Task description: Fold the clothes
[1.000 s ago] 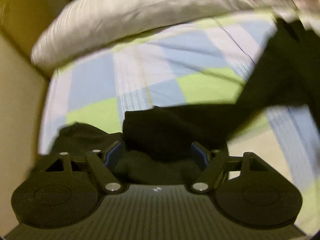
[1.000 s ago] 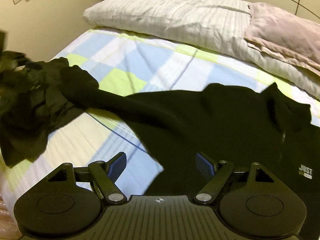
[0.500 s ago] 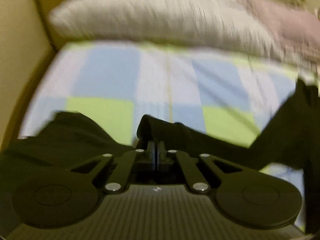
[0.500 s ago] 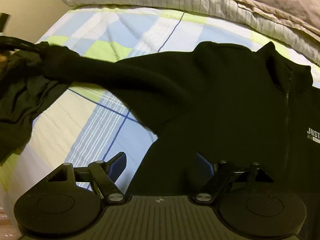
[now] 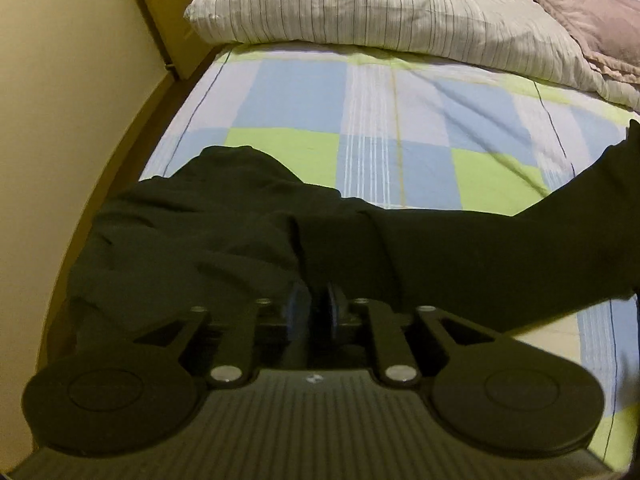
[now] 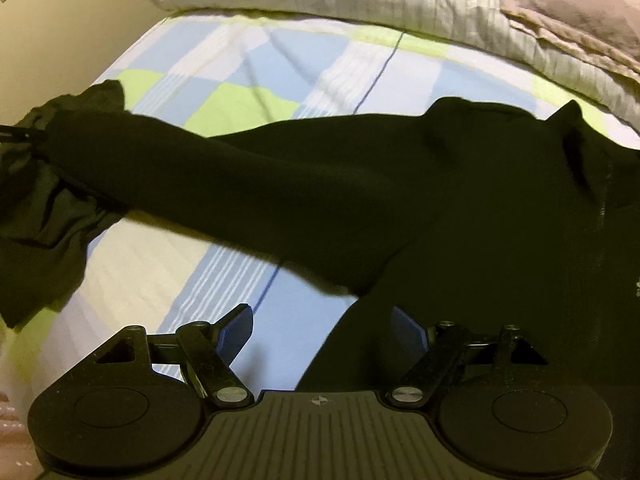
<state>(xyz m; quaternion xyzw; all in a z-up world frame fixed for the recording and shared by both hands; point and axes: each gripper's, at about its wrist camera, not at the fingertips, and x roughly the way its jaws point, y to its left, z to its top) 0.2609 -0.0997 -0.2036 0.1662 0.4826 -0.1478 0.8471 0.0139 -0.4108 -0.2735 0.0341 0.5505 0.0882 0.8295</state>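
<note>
Bed with a blue, green and white checked sheet [image 5: 304,92]: black zip-neck pullover [image 6: 500,208] spread at right, its sleeve [image 5: 460,256] stretched leftward. Left gripper [image 5: 314,306], jaws just reopened slightly, nips the cuff; right gripper [image 6: 322,330] gapes empty above the hem. Step: laying the sleeve out; next, fold it across the body

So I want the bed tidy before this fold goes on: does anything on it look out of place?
Yes: a second dark garment lies crumpled in a heap at the bed's edge, and the jacket's sleeve, pinched at its cuff by the left gripper, stretches across onto it. The jacket itself lies fairly flat on the checked sheet.
</note>
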